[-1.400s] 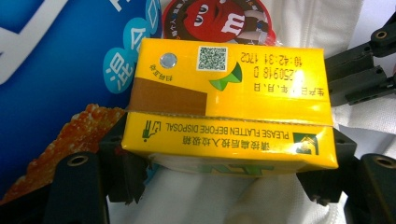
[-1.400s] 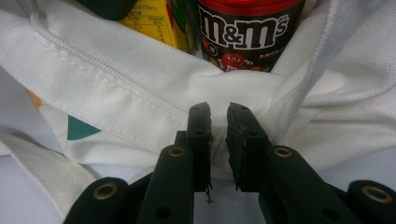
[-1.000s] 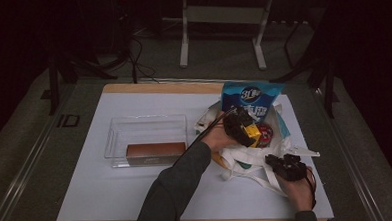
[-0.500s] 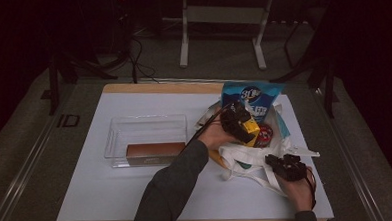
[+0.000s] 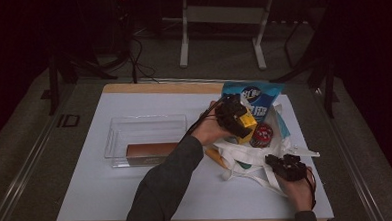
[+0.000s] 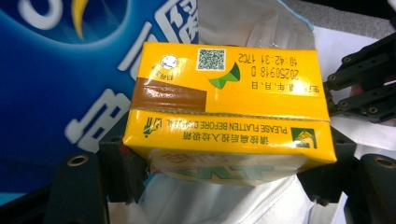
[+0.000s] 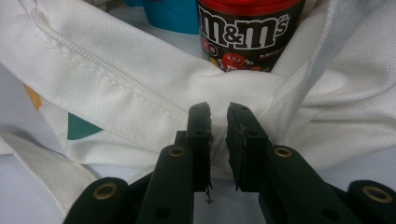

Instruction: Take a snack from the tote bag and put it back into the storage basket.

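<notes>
While clamped crosswise in left tongs (image 6: 224, 186), yellow carton (image 6: 229, 116) lies level.

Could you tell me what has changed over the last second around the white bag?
The left tool, clamped on the yellow carton, has lifted it a little higher out of the white bag. The right tool stays closed on the bag's fabric. The blue snack bag, M&M's tub and clear bin have not moved.

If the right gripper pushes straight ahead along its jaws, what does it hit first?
Beyond the white bag fabric pinched in the right gripper, probably the M&M's tub directly ahead, though how far off is unclear.
</notes>
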### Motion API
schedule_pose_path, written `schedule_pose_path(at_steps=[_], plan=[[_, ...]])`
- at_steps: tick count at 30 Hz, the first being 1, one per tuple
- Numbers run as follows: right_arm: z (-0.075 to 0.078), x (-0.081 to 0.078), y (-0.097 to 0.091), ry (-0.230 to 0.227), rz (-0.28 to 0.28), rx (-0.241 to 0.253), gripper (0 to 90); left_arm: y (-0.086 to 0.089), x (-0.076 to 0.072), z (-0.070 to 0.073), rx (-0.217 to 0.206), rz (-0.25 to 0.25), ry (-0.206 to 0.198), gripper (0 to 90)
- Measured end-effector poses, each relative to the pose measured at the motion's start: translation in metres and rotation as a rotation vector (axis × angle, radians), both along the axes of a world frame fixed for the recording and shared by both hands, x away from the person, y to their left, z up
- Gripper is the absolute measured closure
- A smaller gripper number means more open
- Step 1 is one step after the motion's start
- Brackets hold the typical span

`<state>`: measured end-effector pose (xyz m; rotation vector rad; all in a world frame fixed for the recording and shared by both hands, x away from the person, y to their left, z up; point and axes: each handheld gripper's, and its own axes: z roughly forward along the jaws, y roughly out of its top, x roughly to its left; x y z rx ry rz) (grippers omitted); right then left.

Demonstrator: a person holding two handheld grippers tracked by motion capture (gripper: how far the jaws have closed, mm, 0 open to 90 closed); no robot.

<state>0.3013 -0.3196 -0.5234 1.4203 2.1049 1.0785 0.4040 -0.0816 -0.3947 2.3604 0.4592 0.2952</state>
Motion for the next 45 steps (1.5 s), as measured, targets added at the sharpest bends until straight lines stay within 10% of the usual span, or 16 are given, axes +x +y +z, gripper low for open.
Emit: schedule_pose_path(at_steps=[45], plan=[[0.0, 0.0, -0.001, -0.001, 0.0, 0.006, 79.3, 0.062, -0.004, 0.041, -0.036, 0.041, -0.059, 28.5]])
